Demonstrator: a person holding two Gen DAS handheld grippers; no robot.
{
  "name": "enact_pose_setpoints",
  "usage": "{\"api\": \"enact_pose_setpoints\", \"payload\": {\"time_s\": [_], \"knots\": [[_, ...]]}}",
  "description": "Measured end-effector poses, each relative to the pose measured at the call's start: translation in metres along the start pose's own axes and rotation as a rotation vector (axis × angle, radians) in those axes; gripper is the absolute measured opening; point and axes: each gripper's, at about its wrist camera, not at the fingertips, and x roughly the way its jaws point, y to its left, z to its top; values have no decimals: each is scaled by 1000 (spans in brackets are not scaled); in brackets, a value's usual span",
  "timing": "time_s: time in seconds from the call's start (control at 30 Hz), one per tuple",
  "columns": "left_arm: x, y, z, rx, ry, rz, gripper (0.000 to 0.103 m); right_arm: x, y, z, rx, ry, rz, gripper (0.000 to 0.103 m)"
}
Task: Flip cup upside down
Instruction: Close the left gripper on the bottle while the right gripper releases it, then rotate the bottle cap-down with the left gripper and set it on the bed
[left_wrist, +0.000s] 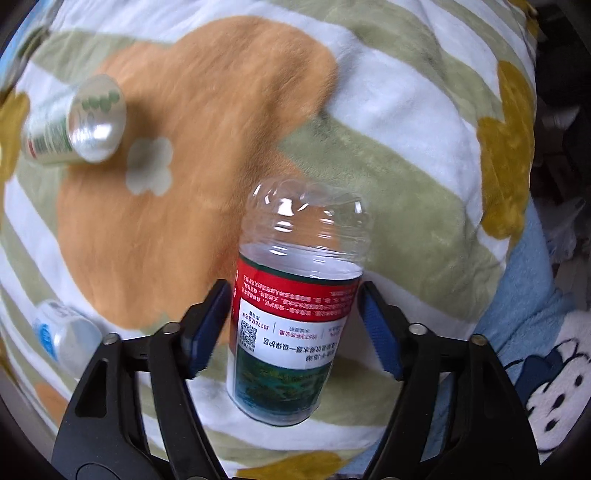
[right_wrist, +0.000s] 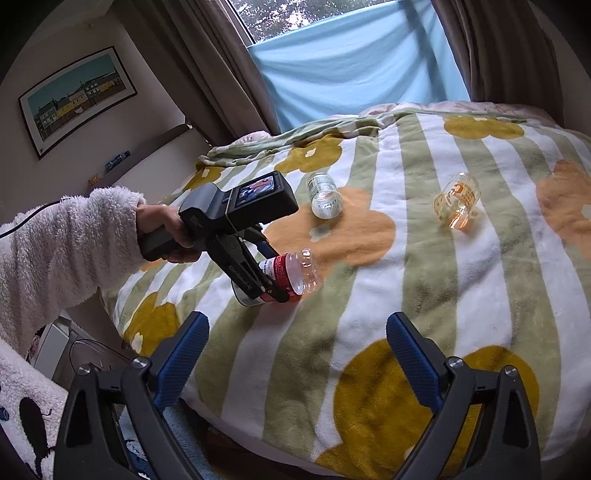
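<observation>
A clear plastic cup with a red and green label (left_wrist: 291, 314) sits between the fingers of my left gripper (left_wrist: 293, 314). The blue pads touch its sides, so the gripper is shut on it. Its closed clear end points away from me, its open end toward the camera. In the right wrist view the same cup (right_wrist: 291, 275) is held tilted just above the blanket by the left gripper (right_wrist: 271, 275). My right gripper (right_wrist: 295, 347) is open and empty near the bed's front edge.
A striped flower blanket (right_wrist: 406, 277) covers the bed. A clear cup with a green label (left_wrist: 74, 122) (right_wrist: 323, 195) lies on its side. An orange-printed cup (right_wrist: 458, 201) lies farther right. Another clear cup (left_wrist: 62, 336) lies at the left. Curtains and a window stand behind.
</observation>
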Motion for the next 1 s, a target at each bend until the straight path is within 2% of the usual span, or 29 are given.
{"api": "enact_pose_setpoints", "payload": {"time_s": [0.03,0.1,0.2,0.37,0.47,0.5,0.57,0.63,0.77,0.83,0.9,1.0], "knots": [[-7,-4,1,36,-12,40,91,-2,1,0,-5,-8,-3,96],[-19,-12,3,98,-38,114,100,-5,3,0,-7,-21,-3,96],[-29,-18,11,134,-58,162,101,-7,3,-2,-1,-42,0,96],[-9,-23,27,147,12,181,101,-8,4,-6,28,-60,11,96],[2,-28,26,169,42,195,101,-11,5,-8,40,-72,17,96],[4,-27,26,167,45,189,98,-12,4,-8,42,-75,18,96],[6,-24,27,144,53,168,87,-13,3,-9,48,-80,18,96],[12,-19,28,126,80,157,58,-13,2,-10,56,-80,19,96],[15,-22,30,150,65,170,58,-14,0,-11,62,-79,22,96],[4,-21,28,133,25,164,58,-14,1,-11,60,-81,24,96],[-12,-28,12,92,-56,152,58,-14,2,-10,56,-84,25,96],[-50,-12,-4,-64,-287,83,58,-15,4,-8,46,-94,29,96]]}}
